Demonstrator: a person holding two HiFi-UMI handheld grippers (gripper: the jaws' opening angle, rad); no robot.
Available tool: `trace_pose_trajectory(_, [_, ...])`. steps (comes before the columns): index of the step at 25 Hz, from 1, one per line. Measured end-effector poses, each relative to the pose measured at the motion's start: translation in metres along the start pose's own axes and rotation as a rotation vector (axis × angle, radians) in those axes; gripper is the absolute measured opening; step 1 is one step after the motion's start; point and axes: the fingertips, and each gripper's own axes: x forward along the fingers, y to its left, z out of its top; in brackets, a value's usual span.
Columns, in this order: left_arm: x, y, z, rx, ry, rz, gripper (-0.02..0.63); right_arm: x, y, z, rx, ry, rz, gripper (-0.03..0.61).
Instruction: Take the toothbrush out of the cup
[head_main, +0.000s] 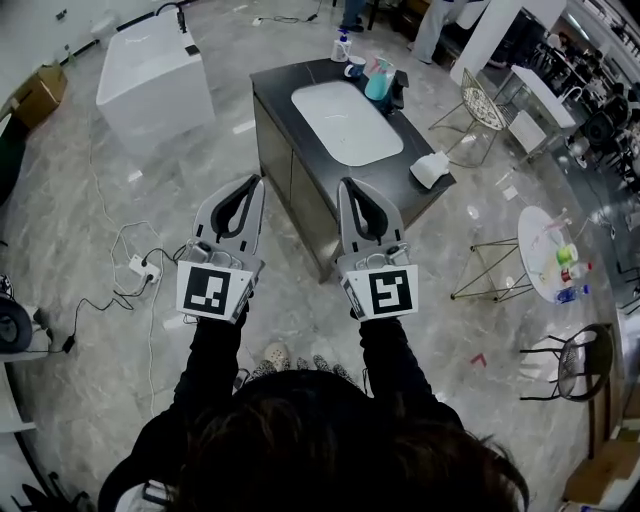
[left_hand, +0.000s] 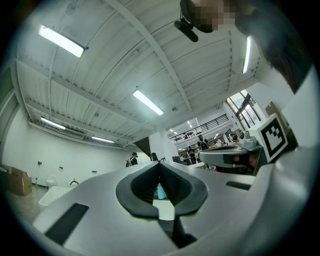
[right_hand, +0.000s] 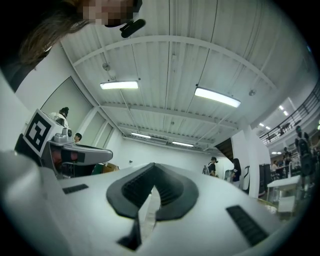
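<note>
Toothbrush (head_main: 374, 66) stands in the teal cup (head_main: 379, 86), well apart from both tongs. Nearest, at lower centre of the head view, the left tongs (head_main: 256, 183) and right tongs (head_main: 344, 185) sit side by side over the grey floor (head_main: 100, 250), each pinched fully together with nothing between. Beyond them, the dark worktop (head_main: 277, 85) carries a white basin (head_main: 345, 122). The cup is at its far end, upper centre.

What the teal cup (head_main: 378, 82) holds is too small to tell.
</note>
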Motion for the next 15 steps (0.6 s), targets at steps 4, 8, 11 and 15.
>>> trace_pose_trajectory(4, [0.002,0.032,-0.016,-0.001,0.020,-0.012,0.000,0.030,0.007,-0.014,-0.001,0.020,-0.016,0.005])
trace_pose_trajectory(8, [0.003,0.066,-0.028,-0.008,0.029,0.001,0.000,0.054,0.006,-0.024,-0.006,0.024,-0.048,0.005])
trace_pose_trajectory(11, [0.005,0.087,-0.035,-0.012,0.030,0.021,0.000,0.068,0.004,-0.031,0.000,0.028,-0.074,0.005])
trace_pose_trajectory(15, [0.018,0.106,-0.048,-0.028,0.033,0.033,0.000,0.087,-0.002,-0.042,-0.001,0.043,-0.078,0.005])
